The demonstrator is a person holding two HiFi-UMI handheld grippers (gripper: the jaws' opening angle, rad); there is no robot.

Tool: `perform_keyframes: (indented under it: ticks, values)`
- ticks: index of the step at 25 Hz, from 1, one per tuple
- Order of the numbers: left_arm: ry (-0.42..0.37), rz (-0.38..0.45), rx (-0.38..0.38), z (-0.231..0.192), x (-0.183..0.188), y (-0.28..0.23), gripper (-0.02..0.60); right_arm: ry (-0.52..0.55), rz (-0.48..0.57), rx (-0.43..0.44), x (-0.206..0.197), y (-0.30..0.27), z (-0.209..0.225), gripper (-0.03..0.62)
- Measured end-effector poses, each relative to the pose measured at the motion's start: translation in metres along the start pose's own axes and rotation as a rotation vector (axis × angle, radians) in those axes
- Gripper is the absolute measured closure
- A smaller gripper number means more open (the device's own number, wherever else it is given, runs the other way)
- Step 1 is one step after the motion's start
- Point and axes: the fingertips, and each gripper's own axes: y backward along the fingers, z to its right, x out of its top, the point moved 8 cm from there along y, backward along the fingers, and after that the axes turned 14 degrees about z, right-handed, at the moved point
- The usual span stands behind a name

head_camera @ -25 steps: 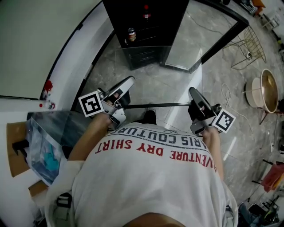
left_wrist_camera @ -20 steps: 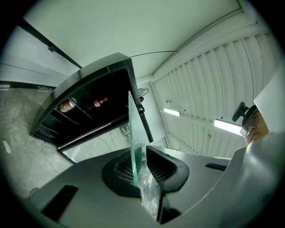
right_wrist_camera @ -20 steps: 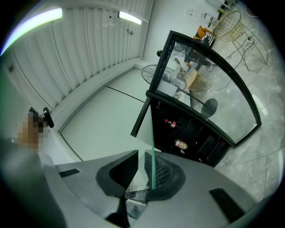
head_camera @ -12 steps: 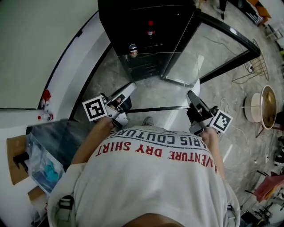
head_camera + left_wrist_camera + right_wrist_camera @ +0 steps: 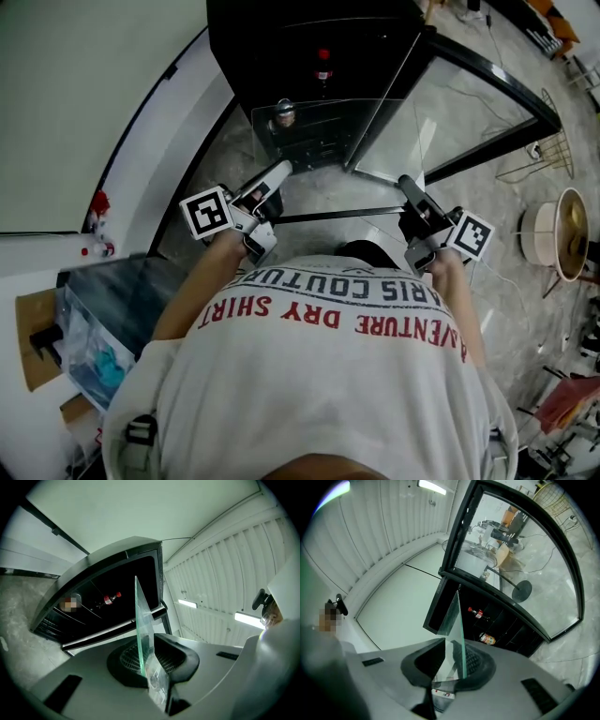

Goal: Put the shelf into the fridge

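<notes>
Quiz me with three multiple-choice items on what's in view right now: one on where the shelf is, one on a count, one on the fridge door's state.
1. Where is the glass shelf?
A. Flat on the floor
B. Held between the left hand-held gripper and the right hand-held gripper, in front of the fridge
C. Leaning against the wall

2. How many drinks show inside the fridge?
A. None
B. Five
C. Two

3. What state is the fridge's glass door in?
A. Swung open
B. Shut
C. Taken off

Answers:
1 B: each gripper view shows its jaws clamped on an edge of the shelf, with the fridge ahead.
2 C: one red-capped bottle and one can are visible.
3 A: the door stands out to the right, leaving the dark interior exposed.
</notes>
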Motion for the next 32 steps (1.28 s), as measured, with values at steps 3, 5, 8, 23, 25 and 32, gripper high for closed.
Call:
perform_keyframes:
  ticks: [3,5,8,23,25,32]
  values:
    - [0.017,0.017,0.011,-0.005,0.003,-0.01,0.537,0.002,-0.013,0.003,0.01,-0.013,0.008,0.549]
    - [0.03,0.028,0.018,-0.008,0.005,-0.014,0.537,-0.002,-0.023,0.002,0.013,-0.021,0.011,0.549]
    - [0.035,0.044,0.042,-0.013,0.01,-0.021,0.535,-0.006,-0.048,0.012,0.021,-0.036,0.018,0.549]
    - [0.029,0.093,0.141,-0.042,0.034,-0.067,0.531,-0.04,-0.14,0.004,0.056,-0.104,0.062,0.549]
    - [0.014,0.095,0.147,-0.047,0.039,-0.073,0.531,-0.037,-0.148,0.004,0.06,-0.113,0.066,0.548]
    - [0.009,0.106,0.175,-0.06,0.053,-0.085,0.526,-0.034,-0.166,-0.013,0.066,-0.138,0.075,0.548]
